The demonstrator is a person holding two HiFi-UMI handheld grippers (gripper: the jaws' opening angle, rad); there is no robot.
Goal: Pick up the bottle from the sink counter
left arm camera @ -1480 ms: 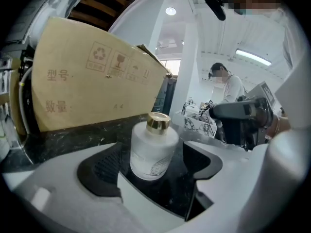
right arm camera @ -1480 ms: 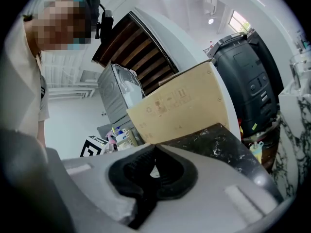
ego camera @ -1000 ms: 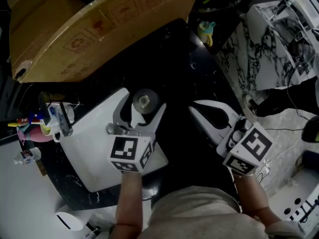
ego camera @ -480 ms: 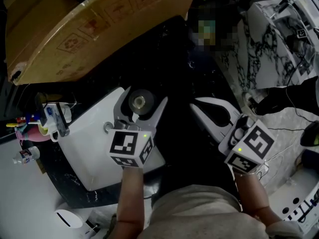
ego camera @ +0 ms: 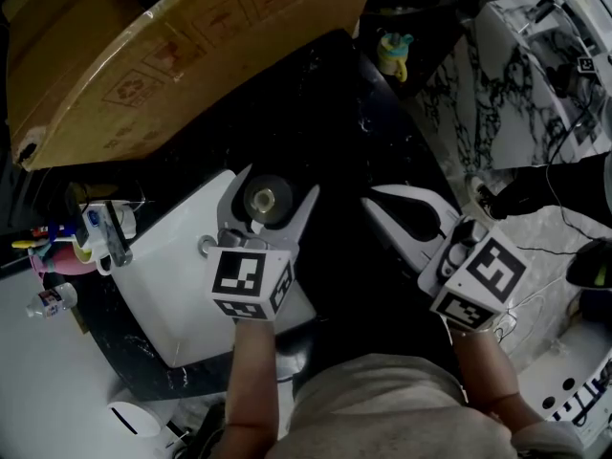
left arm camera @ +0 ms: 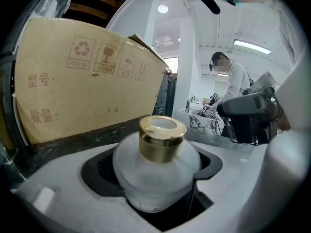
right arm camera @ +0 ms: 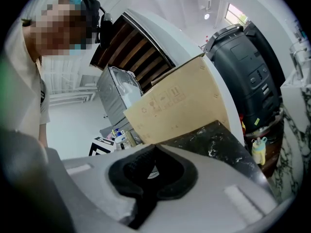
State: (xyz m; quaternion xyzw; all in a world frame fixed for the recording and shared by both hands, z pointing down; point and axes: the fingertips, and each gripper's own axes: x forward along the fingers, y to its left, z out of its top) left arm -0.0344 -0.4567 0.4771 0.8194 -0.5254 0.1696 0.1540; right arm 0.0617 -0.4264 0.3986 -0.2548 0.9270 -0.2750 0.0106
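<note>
Tools are showing two in number, one in each hand, each carrying one marker cube. One frosted white bottle (left arm camera: 158, 171) with one gold cap (left arm camera: 162, 137) is standing upright between the jaws of the left tool (ego camera: 279, 185). These jaws are standing apart around the bottle's round body. The right pad is lying against it, while a dark gap is showing at the left pad, so this tool is released and not clenching. In the head view the bottle is appearing where the white sink (ego camera: 172, 295) is meeting the black worktop (ego camera: 325, 113); whether it is resting on the stone I cannot tell. The right tool (ego camera: 371, 204) is hovering near it, above the black stone, with its jaws pressed together at the tips and nothing between them. One faucet (ego camera: 117, 235) is rising at the sink's left side, beside one pink cup (ego camera: 62, 254). One large cardboard box (ego camera: 191, 46) is lying along the back of the worktop. The worktop is showing black stone with pale veins. To the right a white surface with black veins (ego camera: 497, 113) is spreading, and the room behind is looking bright.
</note>
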